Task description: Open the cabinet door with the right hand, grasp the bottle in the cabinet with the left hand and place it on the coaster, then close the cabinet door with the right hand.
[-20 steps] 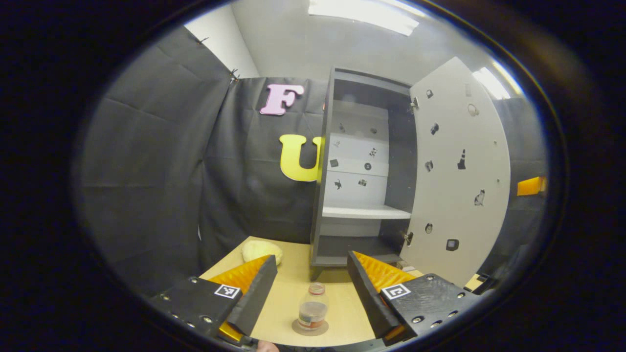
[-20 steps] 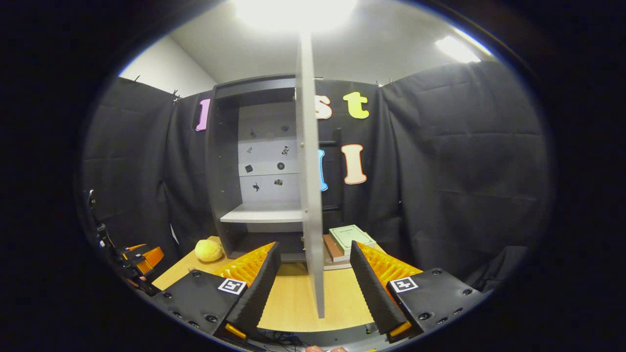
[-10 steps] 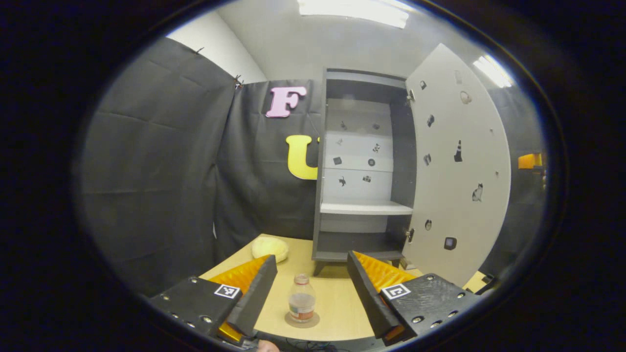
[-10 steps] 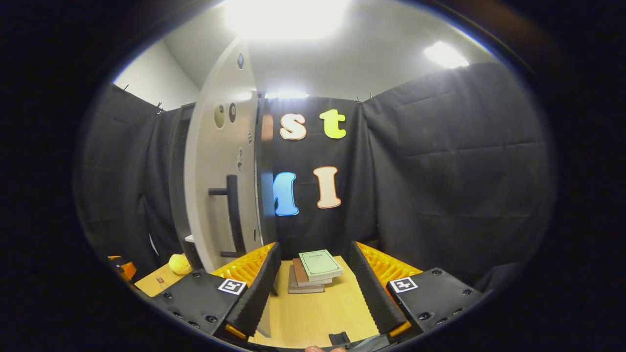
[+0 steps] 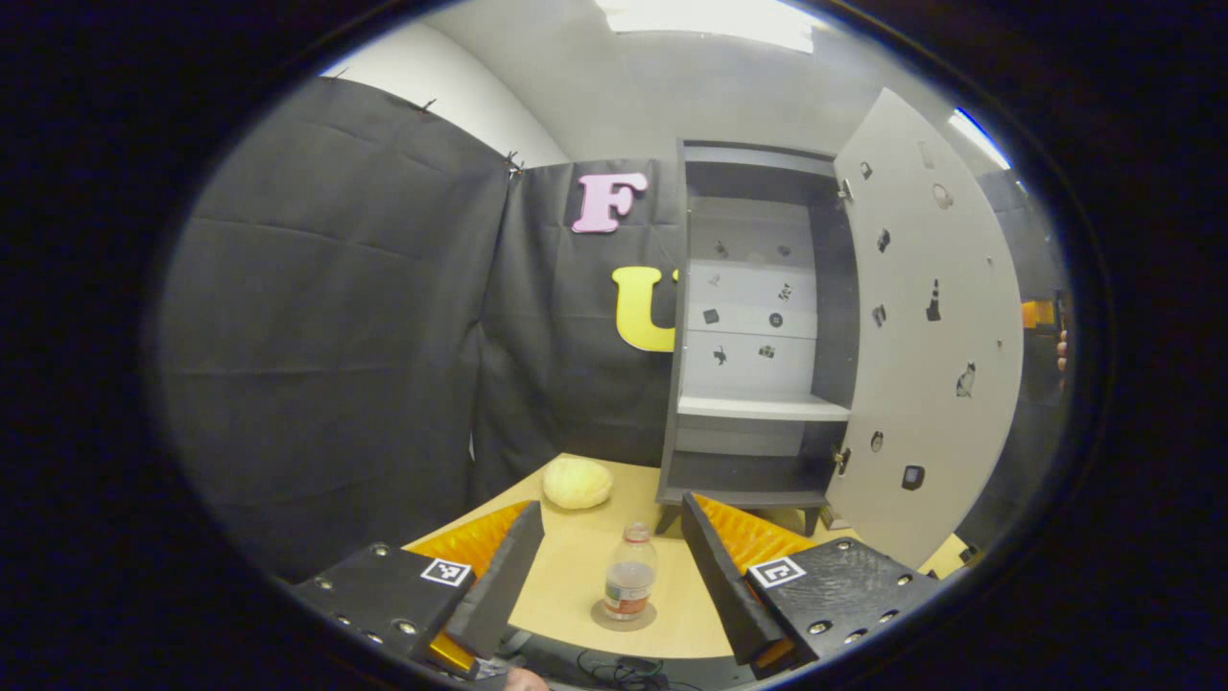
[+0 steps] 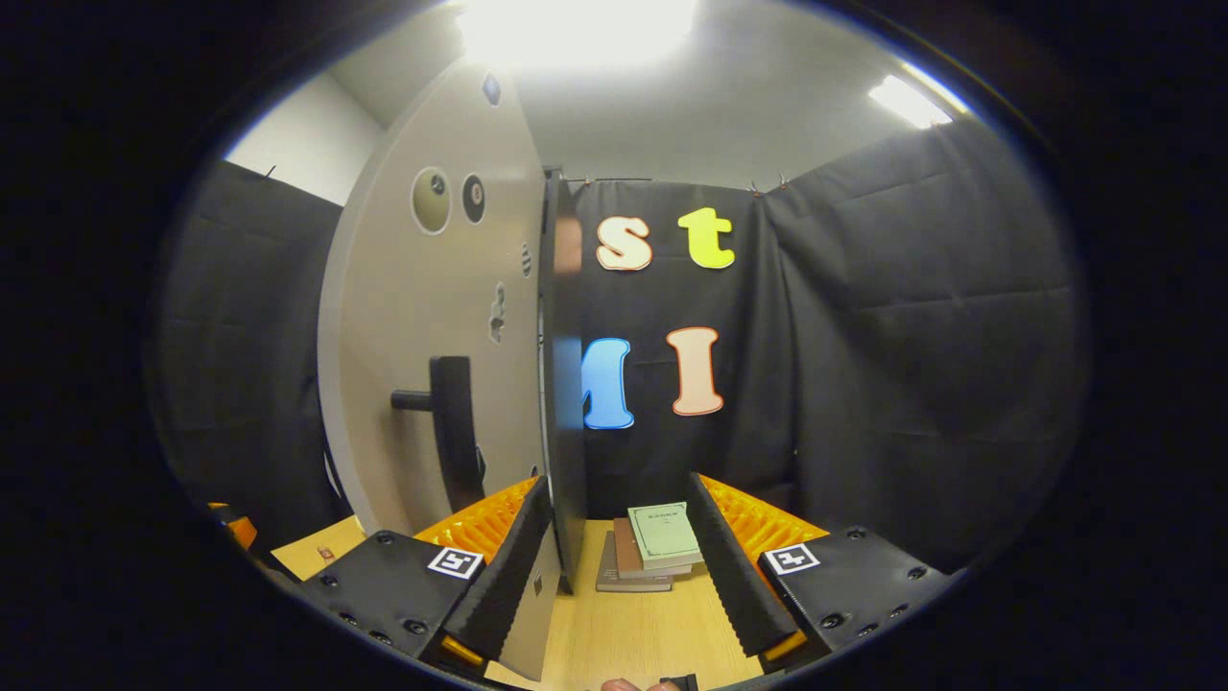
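Left gripper [image 5: 611, 561] wide, empty. Right gripper [image 6: 614, 561] wide, empty, beside the door [image 6: 432, 317]. Bottle [image 5: 629, 583] upright on coaster [image 5: 624, 615], near the bench's [image 5: 576, 566] front edge. Cabinet [image 5: 758, 326] open, shelves bare.

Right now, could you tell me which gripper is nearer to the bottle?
Left. The left gripper is open just short of the bottle on its coaster; the right gripper is beside the cabinet door.
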